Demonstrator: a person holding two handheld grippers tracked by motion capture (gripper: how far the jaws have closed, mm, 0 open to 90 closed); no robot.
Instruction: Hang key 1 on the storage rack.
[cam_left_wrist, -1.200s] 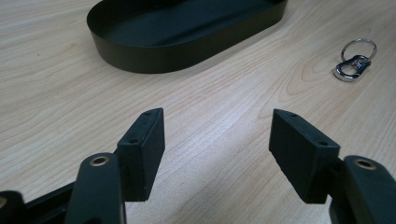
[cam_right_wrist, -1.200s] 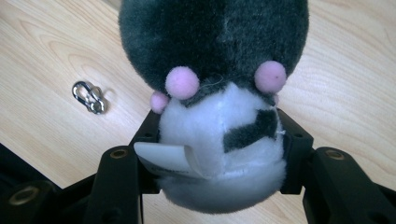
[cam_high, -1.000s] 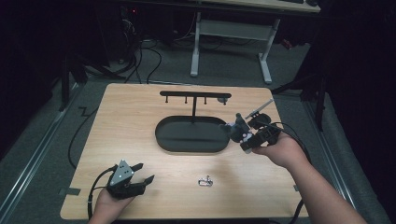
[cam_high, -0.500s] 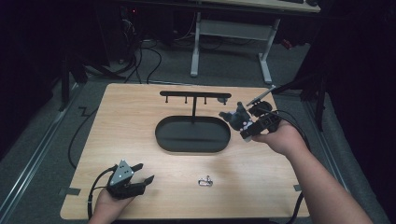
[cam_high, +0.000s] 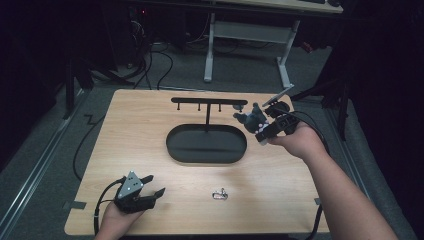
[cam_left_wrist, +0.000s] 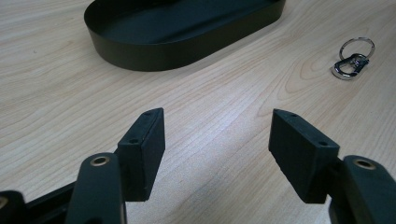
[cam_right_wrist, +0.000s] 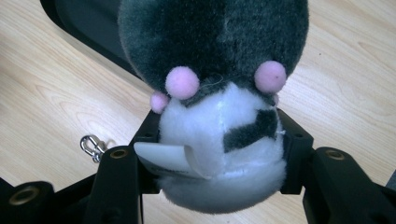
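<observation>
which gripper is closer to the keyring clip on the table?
Left. The left gripper rests open on the table beside the keyring clip. The right gripper is up past the black tray, shut on a plush toy.

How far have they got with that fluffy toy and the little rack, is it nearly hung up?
Done: the plush toy is off the table, clamped in the right gripper beside the end of the hanger stand. In hand: bringing it up to the bar. Left: its hooks look bare, so probably hanging it. The key clip lies on the table, and the left gripper rests open.
</observation>
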